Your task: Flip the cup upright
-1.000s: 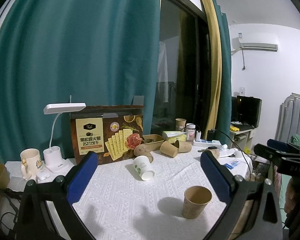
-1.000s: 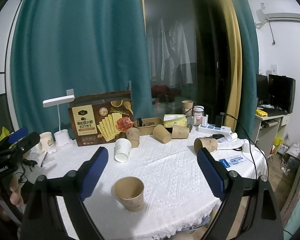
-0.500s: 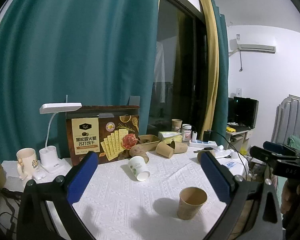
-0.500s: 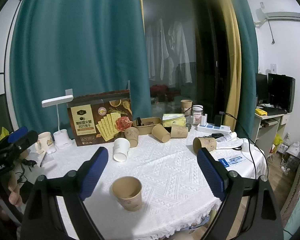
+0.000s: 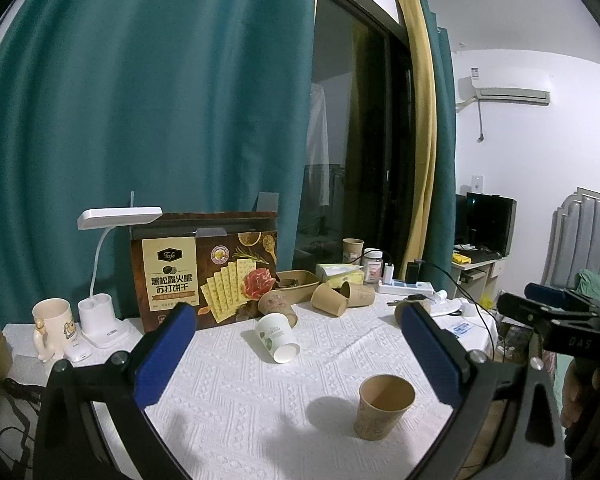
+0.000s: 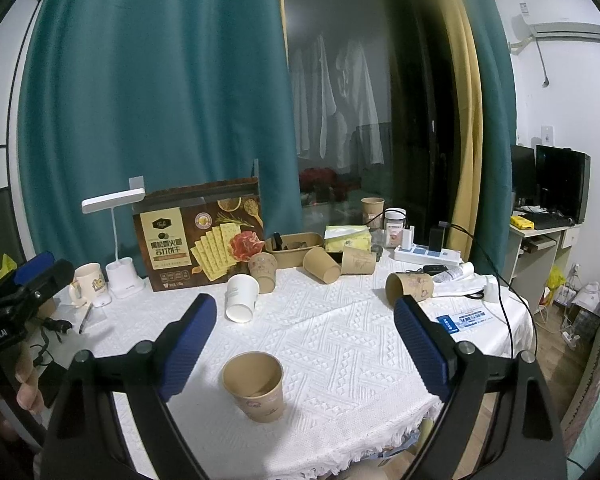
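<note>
A brown paper cup [image 5: 385, 406] [image 6: 256, 386] stands upright near the front of the white tablecloth. Behind it a white cup [image 5: 278, 336] [image 6: 242, 296] lies tipped over, its mouth toward me. Further back one brown cup [image 6: 263, 266] stands upside down, and other brown cups [image 6: 321, 264] lie on their sides, one [image 6: 410, 288] off to the right. My left gripper [image 5: 298, 356] and my right gripper [image 6: 305, 346] are both open, holding nothing, above the table's near edge. The upright cup sits low between the right gripper's fingers without touching them.
A cracker box [image 5: 208, 276], a white desk lamp [image 5: 118, 216] and a mug [image 5: 52, 324] stand at the back left. A cardboard tray [image 6: 296, 246], a tissue pack [image 6: 348, 238], a jar and a power strip [image 6: 428, 255] with cables line the back right. The round table's edge [image 6: 380, 452] is close in front.
Both views have shifted only slightly. The cups have not moved, and both grippers have stayed open.
</note>
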Available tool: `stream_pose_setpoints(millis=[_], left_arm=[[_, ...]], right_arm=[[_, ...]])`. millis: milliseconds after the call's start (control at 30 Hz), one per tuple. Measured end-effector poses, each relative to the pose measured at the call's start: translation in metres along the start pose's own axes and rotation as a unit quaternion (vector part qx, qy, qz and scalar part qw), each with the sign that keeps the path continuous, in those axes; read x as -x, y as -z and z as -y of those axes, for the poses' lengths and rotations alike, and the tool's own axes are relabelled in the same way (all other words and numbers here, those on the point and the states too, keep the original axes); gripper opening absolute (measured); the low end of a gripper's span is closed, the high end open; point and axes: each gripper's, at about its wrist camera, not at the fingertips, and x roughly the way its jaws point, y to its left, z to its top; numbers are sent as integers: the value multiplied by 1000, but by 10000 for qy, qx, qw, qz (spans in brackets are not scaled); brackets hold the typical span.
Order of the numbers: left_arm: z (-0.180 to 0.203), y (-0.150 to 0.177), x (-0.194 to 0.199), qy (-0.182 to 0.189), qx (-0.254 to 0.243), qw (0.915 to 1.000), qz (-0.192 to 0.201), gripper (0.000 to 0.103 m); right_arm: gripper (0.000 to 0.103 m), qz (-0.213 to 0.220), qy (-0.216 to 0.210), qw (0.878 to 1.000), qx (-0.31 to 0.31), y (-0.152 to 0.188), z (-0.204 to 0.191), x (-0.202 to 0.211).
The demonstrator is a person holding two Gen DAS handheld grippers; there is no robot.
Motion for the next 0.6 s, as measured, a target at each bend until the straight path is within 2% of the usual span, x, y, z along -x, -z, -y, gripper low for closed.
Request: stream_pose_setpoints(millis=[600], left_arm=[[-3,1,-2,-16,-7,10000,-6,102]], right_arm=[[89,-41,3,10000,-11,3,3,-3]])
